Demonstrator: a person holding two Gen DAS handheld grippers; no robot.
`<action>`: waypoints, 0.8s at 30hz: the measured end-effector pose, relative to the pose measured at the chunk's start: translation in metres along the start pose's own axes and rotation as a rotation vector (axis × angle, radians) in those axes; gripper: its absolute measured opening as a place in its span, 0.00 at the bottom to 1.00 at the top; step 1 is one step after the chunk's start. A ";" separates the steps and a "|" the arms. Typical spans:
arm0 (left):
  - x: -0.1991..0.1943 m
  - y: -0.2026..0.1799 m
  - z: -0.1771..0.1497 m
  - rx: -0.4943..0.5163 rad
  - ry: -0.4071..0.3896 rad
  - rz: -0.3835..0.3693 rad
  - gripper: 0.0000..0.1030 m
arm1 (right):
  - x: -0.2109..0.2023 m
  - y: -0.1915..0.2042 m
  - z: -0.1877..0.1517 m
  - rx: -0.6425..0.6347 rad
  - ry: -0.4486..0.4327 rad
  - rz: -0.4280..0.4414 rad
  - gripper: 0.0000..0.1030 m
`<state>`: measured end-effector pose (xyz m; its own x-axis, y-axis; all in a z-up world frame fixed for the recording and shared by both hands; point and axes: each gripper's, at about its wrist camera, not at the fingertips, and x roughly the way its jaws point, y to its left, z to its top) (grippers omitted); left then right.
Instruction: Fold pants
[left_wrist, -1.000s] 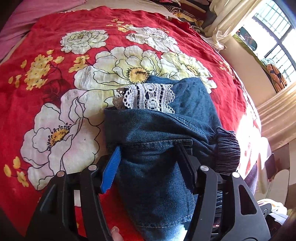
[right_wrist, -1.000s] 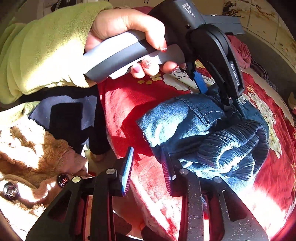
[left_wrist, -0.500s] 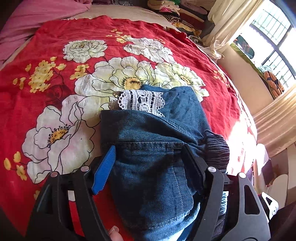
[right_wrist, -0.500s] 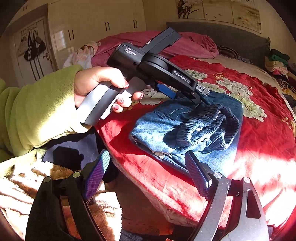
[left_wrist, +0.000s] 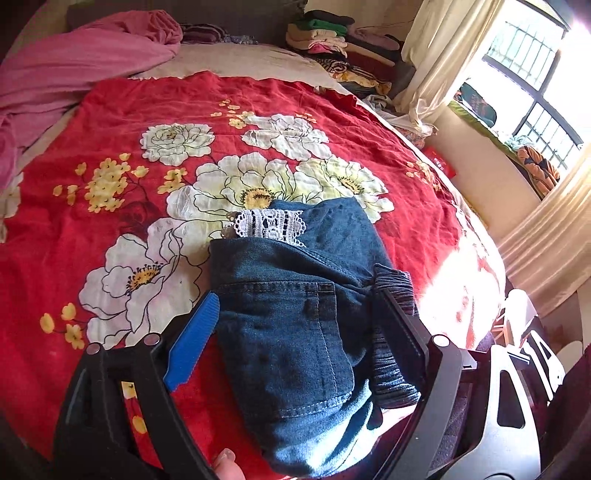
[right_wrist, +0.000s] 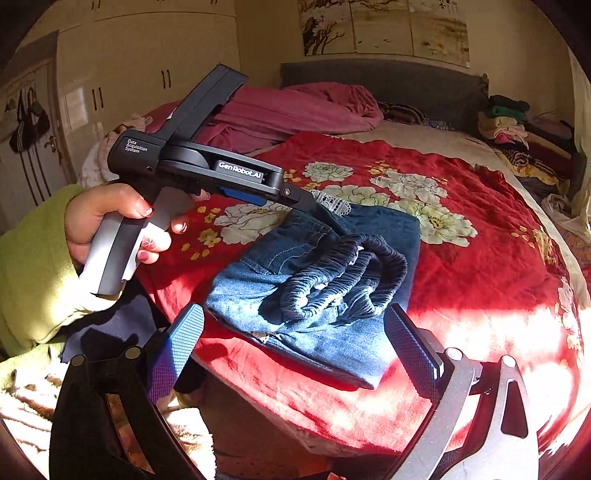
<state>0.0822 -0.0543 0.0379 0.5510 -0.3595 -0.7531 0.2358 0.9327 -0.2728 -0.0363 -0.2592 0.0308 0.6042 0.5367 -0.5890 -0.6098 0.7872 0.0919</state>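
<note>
Folded pants (left_wrist: 295, 325) are lying on the red bedspread (left_wrist: 122, 122), long axis running straight out between the left gripper (left_wrist: 295, 339) jaws, which are opening, gripping nothing. Right gripper (right_wrist: 295, 343) is opening too, empty, pants just ahead.

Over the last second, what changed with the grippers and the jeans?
Both grippers let go and backed up and away. The right gripper, nearly closed at the near edge of the folded jeans before, is opening wide with nothing between its pads. The left gripper is opening too, lifted above the denim. Unchanged: the jeans lie folded on the red floral bedspread, lace trim showing.
</note>
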 end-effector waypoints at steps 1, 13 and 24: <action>-0.003 -0.002 -0.001 0.006 -0.008 0.006 0.79 | -0.001 -0.003 0.001 0.009 -0.001 -0.008 0.95; -0.034 -0.005 -0.014 0.030 -0.090 0.064 0.90 | -0.004 -0.041 0.017 0.109 -0.033 -0.123 0.95; -0.025 0.016 -0.030 -0.007 -0.088 0.133 0.90 | 0.022 -0.082 0.029 0.247 0.033 -0.214 0.95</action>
<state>0.0483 -0.0291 0.0343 0.6449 -0.2339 -0.7276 0.1509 0.9722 -0.1788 0.0417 -0.3029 0.0334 0.6858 0.3442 -0.6413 -0.3254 0.9331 0.1529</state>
